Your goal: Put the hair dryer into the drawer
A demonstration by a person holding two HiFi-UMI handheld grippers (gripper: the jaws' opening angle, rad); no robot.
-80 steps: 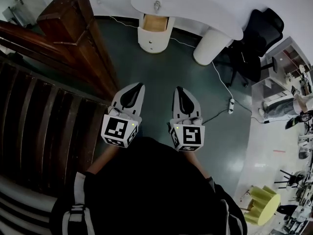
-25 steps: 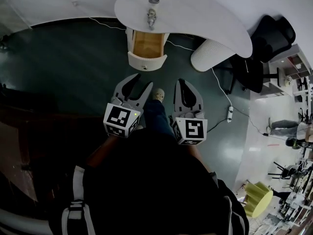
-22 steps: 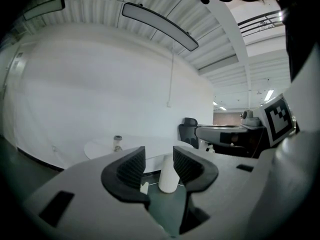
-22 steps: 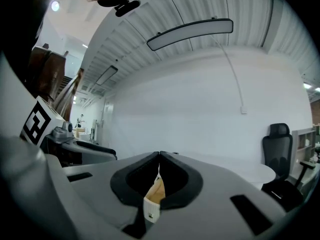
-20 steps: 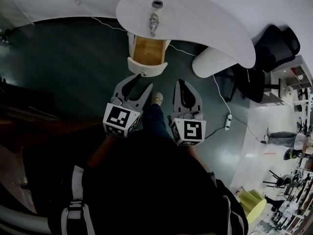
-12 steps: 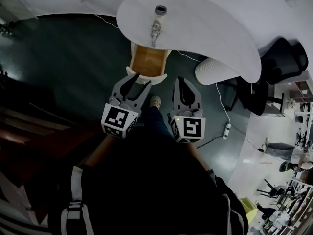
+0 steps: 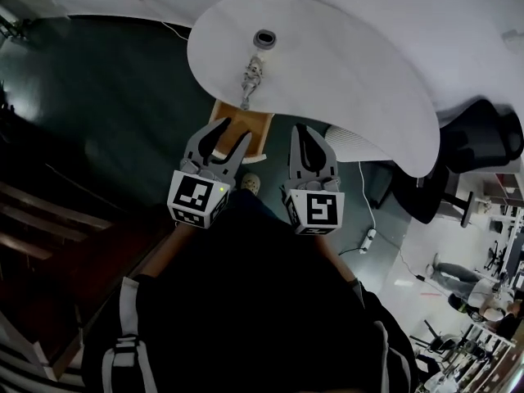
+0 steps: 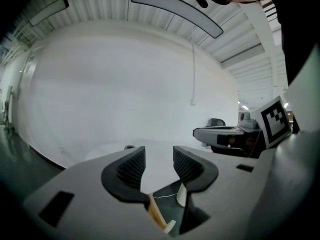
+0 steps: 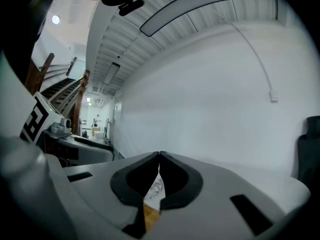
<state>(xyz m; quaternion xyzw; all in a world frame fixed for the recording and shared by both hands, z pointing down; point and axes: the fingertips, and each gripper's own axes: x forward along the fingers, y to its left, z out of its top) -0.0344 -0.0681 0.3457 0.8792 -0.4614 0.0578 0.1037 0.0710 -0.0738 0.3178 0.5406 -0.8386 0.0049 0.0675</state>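
Left gripper [image 7: 232,134], jaws stood partly apart, nothing held, right gripper [image 7: 304,131], jaws closed together, empty, hair dryer [image 7: 250,78] lay on white table [image 7: 344,64], upper centre, open drawer [image 7: 255,125] just below.

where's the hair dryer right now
In the head view the hair dryer lies on the white table near its left front edge, just beyond the open drawer, with a dark ring farther back.
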